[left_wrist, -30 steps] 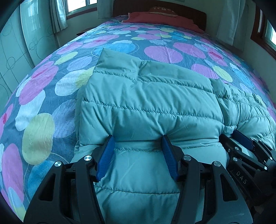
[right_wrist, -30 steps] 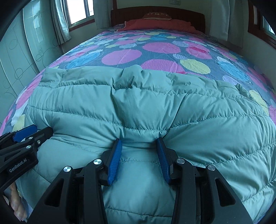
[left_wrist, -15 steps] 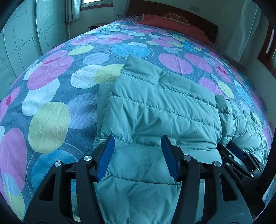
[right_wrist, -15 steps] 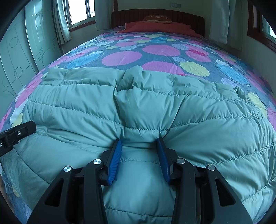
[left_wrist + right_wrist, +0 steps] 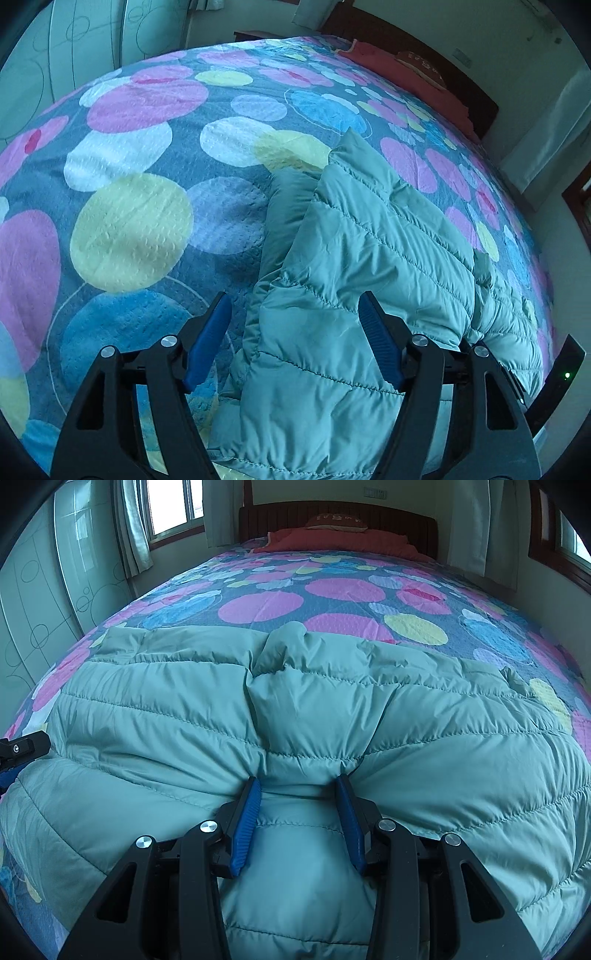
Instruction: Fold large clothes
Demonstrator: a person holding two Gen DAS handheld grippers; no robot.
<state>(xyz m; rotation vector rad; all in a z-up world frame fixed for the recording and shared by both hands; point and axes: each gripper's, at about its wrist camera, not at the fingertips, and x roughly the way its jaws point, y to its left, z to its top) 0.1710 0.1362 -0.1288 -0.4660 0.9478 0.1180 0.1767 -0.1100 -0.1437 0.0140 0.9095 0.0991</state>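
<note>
A teal quilted puffer jacket [image 5: 295,716] lies folded on the bed; in the left wrist view it [image 5: 369,258] runs from the near edge toward the right. My left gripper [image 5: 293,328] is open and lifted above the jacket's left edge, holding nothing. My right gripper [image 5: 297,797] presses into the jacket's near part, with a puffed fold bunched between its blue pads [image 5: 247,812]; the jaws stand partly closed around that fold. The left gripper's black tip [image 5: 22,746] shows at the left edge of the right wrist view.
The bed has a spotted bedspread [image 5: 129,229] with pink, blue and yellow circles. A red pillow [image 5: 336,541] and a dark headboard [image 5: 388,517] are at the far end. Wardrobe doors [image 5: 44,602] stand on the left, windows and curtains around.
My left gripper has let go of the jacket, opened wider, lifted and swung left over the jacket's edge. My right gripper has stayed in place on the fold.
</note>
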